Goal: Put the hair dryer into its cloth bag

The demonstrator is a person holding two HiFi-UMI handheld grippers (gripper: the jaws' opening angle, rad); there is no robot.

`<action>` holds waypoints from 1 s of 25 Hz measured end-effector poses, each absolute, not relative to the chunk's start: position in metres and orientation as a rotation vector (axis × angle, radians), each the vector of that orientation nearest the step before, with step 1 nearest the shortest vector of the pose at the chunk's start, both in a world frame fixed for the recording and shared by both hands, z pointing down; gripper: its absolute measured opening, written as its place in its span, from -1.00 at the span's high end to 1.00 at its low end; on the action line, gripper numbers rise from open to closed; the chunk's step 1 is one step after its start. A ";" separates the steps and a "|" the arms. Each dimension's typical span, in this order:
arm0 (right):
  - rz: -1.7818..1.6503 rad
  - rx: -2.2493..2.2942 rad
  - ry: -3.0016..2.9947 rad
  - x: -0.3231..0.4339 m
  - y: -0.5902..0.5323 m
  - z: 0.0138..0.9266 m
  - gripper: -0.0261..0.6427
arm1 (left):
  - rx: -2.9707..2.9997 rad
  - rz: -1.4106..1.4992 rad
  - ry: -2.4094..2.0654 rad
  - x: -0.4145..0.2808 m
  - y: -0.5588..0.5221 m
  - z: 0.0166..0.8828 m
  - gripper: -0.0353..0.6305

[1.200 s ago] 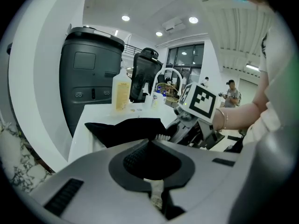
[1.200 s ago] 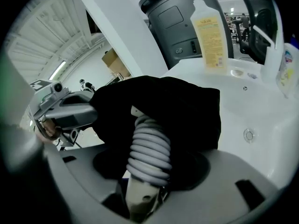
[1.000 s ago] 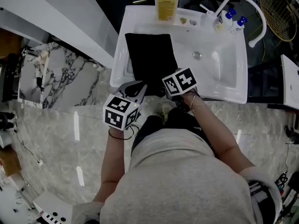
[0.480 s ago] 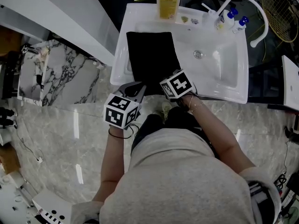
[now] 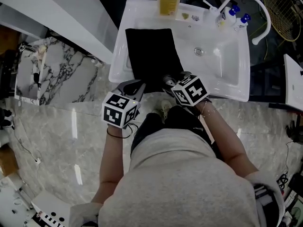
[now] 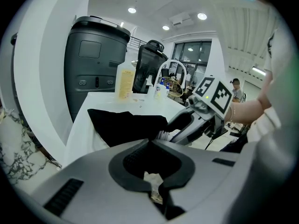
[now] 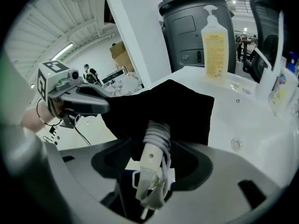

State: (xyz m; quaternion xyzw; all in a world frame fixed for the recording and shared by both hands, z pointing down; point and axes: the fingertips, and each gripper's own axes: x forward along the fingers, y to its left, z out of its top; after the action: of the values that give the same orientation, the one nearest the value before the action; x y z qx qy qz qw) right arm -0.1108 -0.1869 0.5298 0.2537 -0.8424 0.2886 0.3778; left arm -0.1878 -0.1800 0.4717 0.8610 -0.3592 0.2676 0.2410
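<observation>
The black cloth bag lies flat on the left side of the white sink. My left gripper is shut on the bag's near edge. The hair dryer's white handle, with its cord wound round it, sticks out of the bag's mouth. My right gripper stands at that mouth. Its jaws have just been opening and are spread wide, with the handle between them and not pressed by the pads. The dryer's body is hidden inside the bag. The left gripper view shows the coiled cord beside the right gripper.
A yellow soap bottle stands at the sink's back rim. A curved white faucet and small blue-capped bottles are at the back right. The drain sits mid-basin. A grey bin stands behind the sink, and a white panel to the left.
My right gripper has drawn back toward me and to the right, away from the bag's mouth. The left gripper and the bag stay where they were.
</observation>
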 end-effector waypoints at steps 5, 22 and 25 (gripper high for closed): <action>0.712 0.664 -2.139 -0.092 -0.169 0.531 0.34 | 2.355 0.733 -0.977 -0.186 -0.176 0.474 0.86; 0.878 0.739 -2.223 -0.106 -0.181 0.530 0.56 | 2.349 0.737 -0.948 -0.179 -0.165 0.476 0.86; 0.903 0.747 -2.223 -0.114 -0.189 0.535 0.56 | 2.346 0.738 -0.951 -0.179 -0.164 0.476 0.86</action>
State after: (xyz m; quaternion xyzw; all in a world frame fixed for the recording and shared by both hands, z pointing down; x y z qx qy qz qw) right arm -0.1140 -0.1891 0.5349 0.2825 -0.8413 0.3419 0.3090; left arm -0.1793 -0.1639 0.4758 0.8615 -0.3491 0.2711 0.2497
